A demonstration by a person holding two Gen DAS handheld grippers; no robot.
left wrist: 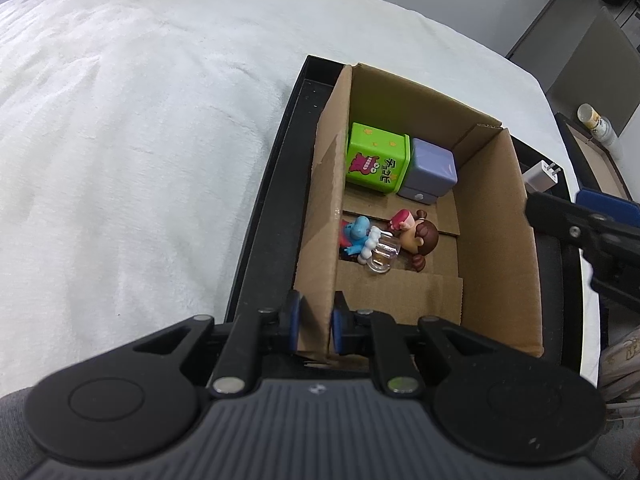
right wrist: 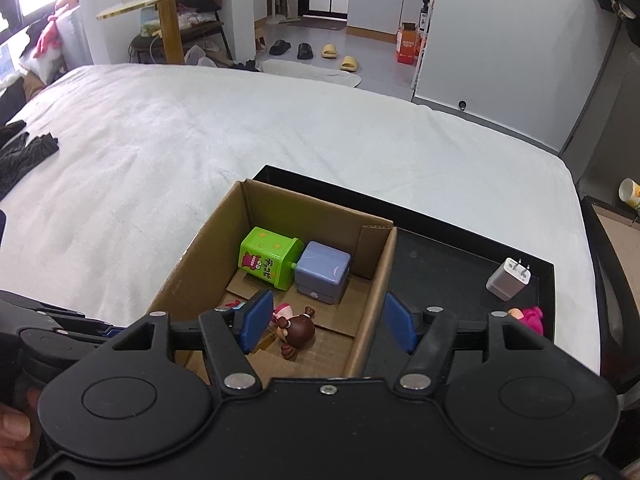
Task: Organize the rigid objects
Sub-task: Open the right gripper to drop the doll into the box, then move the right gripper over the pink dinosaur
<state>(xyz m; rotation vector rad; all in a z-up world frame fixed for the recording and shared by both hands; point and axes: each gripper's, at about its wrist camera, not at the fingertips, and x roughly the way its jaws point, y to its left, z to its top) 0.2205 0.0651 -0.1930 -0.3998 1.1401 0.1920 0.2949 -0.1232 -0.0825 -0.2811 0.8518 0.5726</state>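
Note:
An open cardboard box (left wrist: 496, 240) (right wrist: 372, 300) stands in a black tray (left wrist: 272, 184) (right wrist: 440, 264) on the bed. Inside lie a green printed box (left wrist: 376, 158) (right wrist: 270, 258), a purple cube (left wrist: 432, 168) (right wrist: 324, 270), a brown-haired doll (left wrist: 420, 240) (right wrist: 298, 330), a blue figure (left wrist: 358, 236) and a small clear jar (left wrist: 382, 256). My left gripper (left wrist: 316, 322) is shut on the box's near left wall. Over the box's near right side my right gripper (right wrist: 328, 320) is open with nothing in it, the doll below it.
A white plug charger (right wrist: 507, 279) (left wrist: 542, 174) and a pink figure (right wrist: 530, 316) lie in the tray to the right of the box. White bedding (right wrist: 200, 140) spreads to the left and beyond. Dark cloth (right wrist: 24, 152) lies at the far left, and a cup (right wrist: 630, 194) sits off the bed's right edge.

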